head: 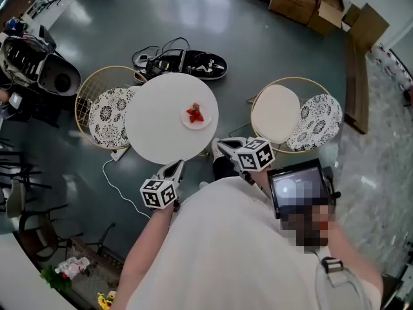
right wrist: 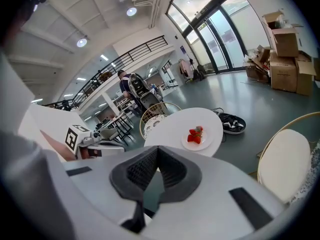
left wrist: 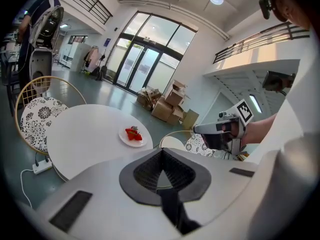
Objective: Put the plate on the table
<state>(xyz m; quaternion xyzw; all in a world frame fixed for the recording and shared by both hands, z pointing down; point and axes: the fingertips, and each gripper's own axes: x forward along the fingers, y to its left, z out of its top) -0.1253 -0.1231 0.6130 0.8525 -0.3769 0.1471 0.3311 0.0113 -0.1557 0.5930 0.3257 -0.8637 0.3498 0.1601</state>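
The left wire chair (head: 80, 108) and right wire chair (head: 290, 80) stand on grey floor (head: 271, 50), cardboard boxes (head: 303, 2) beyond.

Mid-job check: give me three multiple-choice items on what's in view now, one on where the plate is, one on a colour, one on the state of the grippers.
1. Where is the plate?
A. On the round white table
B. On the floor
C. On a chair

2. What colour is the fruit on the plate?
A. Green
B. Red
C. Yellow

3. How do the left gripper and right gripper stand?
A. One is clamped on the plate
B. Both shut, holding nothing
C. Both wide open

Answers:
1 A: the head view shows the plate resting on the tabletop, toward its right side.
2 B: the strawberries are plainly red in all three views.
3 B: each gripper view shows the jaws together with nothing between them, and the plate lies beyond them on the table.
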